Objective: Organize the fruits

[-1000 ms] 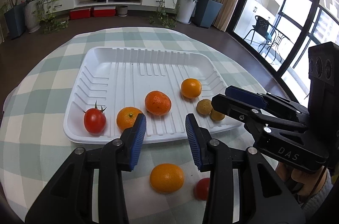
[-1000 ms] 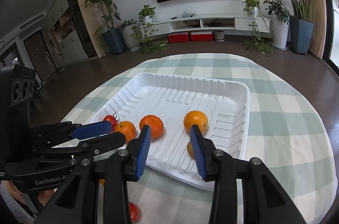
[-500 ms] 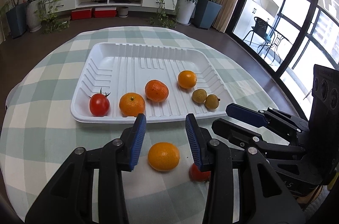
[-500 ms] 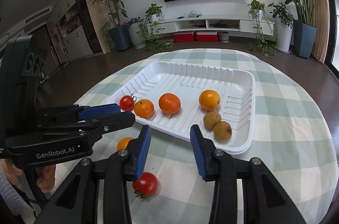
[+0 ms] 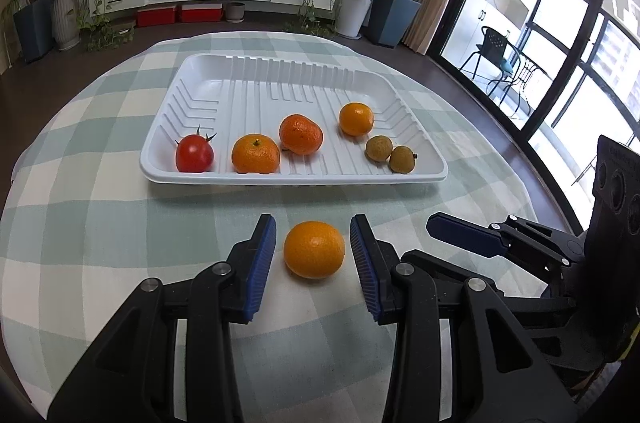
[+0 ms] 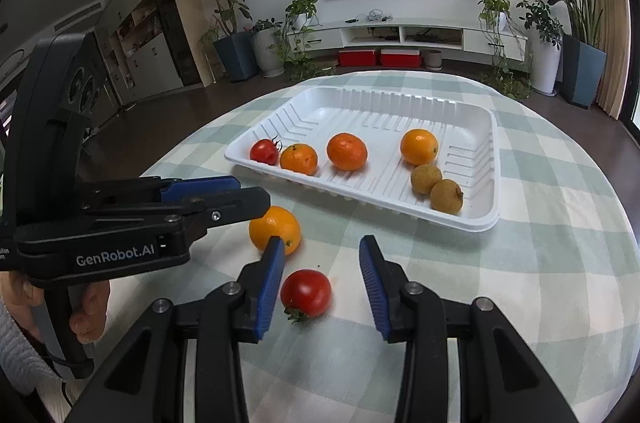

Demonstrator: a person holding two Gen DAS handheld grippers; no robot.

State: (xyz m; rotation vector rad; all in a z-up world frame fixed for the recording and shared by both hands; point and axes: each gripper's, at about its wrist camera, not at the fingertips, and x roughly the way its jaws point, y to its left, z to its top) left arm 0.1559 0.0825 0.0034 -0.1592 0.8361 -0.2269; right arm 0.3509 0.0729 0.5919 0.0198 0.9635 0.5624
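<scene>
Both claws have pulled back from the tray (image 5: 420,179) to the fruit on the cloth. Left claw (image 5: 313,255) is open around the orange (image 5: 314,249), not touching. Right claw (image 6: 322,281) is open around the tomato (image 6: 306,293). That orange is firm and round, so hold its middle. Soft tomatoes squash, so squeeze gently.

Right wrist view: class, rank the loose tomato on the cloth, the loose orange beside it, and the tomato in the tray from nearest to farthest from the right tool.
1. Loose tomato, between the right tool's fingers.
2. Loose orange, just beyond, leftward.
3. Tray tomato, tray's far-left corner.
</scene>
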